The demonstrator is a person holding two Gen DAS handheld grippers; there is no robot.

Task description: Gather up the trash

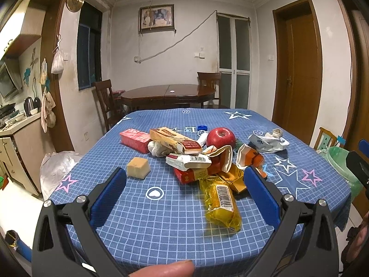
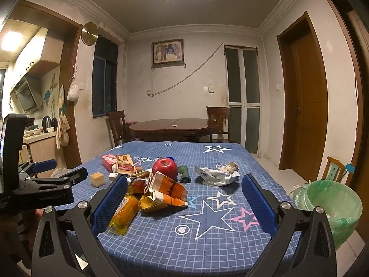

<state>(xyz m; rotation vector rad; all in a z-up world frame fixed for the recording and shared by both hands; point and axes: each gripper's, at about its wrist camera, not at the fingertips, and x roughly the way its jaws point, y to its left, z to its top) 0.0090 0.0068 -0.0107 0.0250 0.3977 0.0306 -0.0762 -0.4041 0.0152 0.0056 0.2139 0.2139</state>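
A heap of trash lies on the blue star-patterned tablecloth (image 1: 161,219): a yellow wrapper (image 1: 222,204), torn orange carton (image 1: 250,158), red boxes (image 1: 135,139), a tan box (image 1: 175,139), crumpled tissue (image 1: 158,149) and a white wrapper (image 1: 268,142). A red apple (image 1: 221,137) and a yellow cube (image 1: 138,167) sit among them. My left gripper (image 1: 184,175) is open and empty, above the near table edge. My right gripper (image 2: 184,182) is open and empty, right of the heap; the orange carton (image 2: 169,190) and yellow wrapper (image 2: 124,211) lie by its left finger.
A bin with a green bag (image 2: 332,210) stands on the floor at the table's right side. A blue bottle cap (image 1: 202,128) and a green wad (image 2: 184,173) lie near the apple. A wooden dining table (image 1: 168,94) with chairs stands behind.
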